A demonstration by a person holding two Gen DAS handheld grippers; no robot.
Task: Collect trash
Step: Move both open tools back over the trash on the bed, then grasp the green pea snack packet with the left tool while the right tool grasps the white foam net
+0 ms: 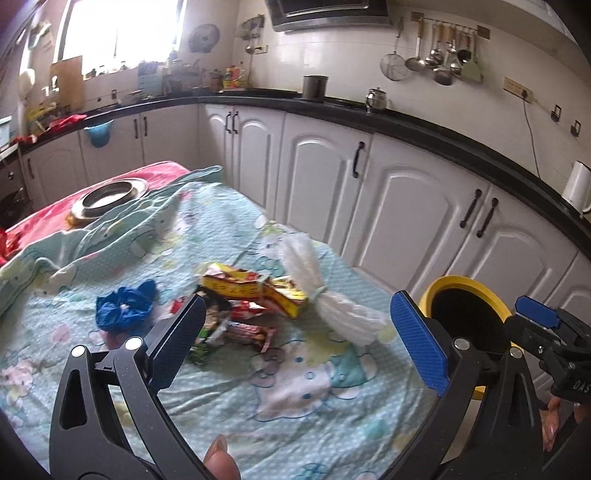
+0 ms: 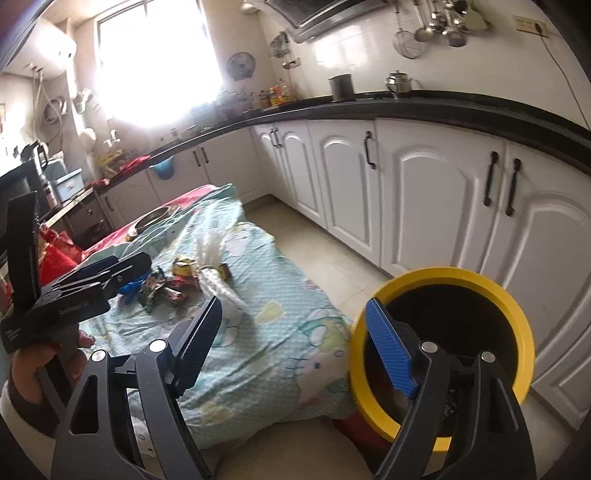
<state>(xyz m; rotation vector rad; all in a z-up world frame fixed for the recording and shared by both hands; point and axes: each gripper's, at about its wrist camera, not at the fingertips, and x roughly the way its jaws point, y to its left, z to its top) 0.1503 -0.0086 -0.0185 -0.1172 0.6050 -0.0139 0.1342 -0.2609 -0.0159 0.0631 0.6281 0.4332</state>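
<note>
Open cloth (image 1: 221, 387) ahead of left gripper (image 1: 299, 343); wrapper heap (image 1: 236, 314) and white bag (image 1: 332, 295) block farther reach. Yellow bin (image 2: 443, 280) mouth unobstructed beside table edge. Cabinets (image 2: 424, 192) wall the right.

A home kitchen: white cabinets (image 1: 417, 206), black countertop (image 1: 332, 107), hanging ladles (image 1: 439, 55), probably a range hood (image 1: 328, 14).

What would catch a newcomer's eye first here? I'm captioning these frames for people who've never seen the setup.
Probably the heap of colourful wrappers in the middle of the cartoon-print cloth, with a crumpled blue bag to its left and a tied white plastic bag to its right. Next, the yellow-rimmed bin standing off the table's corner, and the left gripper, open, pointing at the heap.
</note>
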